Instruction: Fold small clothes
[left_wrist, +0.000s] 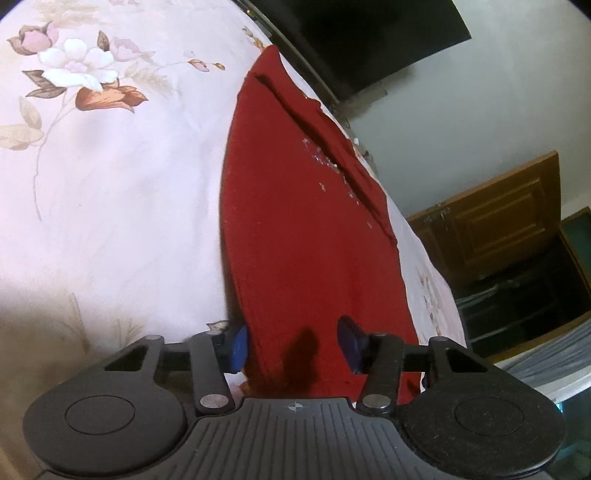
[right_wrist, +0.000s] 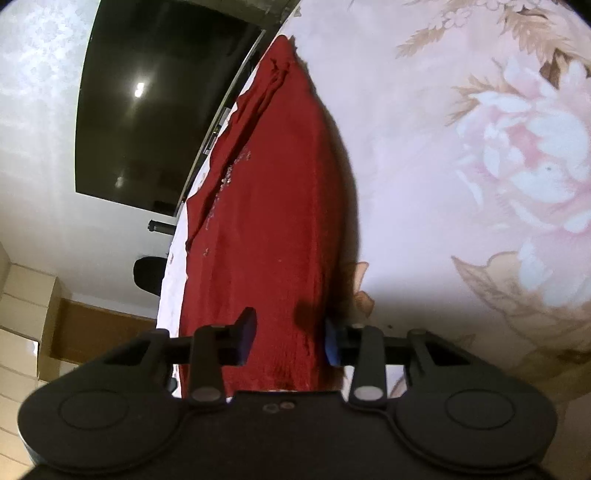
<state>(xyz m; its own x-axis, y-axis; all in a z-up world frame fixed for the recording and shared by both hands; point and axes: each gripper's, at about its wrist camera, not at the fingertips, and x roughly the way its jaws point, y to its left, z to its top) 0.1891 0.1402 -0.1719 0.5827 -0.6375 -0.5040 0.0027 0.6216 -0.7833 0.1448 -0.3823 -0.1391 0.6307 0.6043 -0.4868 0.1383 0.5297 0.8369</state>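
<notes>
A dark red garment (left_wrist: 303, 229) with small silvery sequins lies flat and folded over on a pale floral bedsheet (left_wrist: 122, 192). My left gripper (left_wrist: 293, 347) is open, its blue-padded fingers straddling the garment's near end, close above the cloth. The same garment fills the middle of the right wrist view (right_wrist: 273, 229). My right gripper (right_wrist: 290, 341) is open too, its fingers either side of the garment's other near end. Neither gripper holds cloth.
The floral bedsheet (right_wrist: 461, 166) spreads wide beside the garment. The bed's edge runs close behind the garment. Beyond it are a dark wall-mounted screen (right_wrist: 155, 110), a wooden cabinet (left_wrist: 495, 229) and stacked pale boxes (right_wrist: 26, 317).
</notes>
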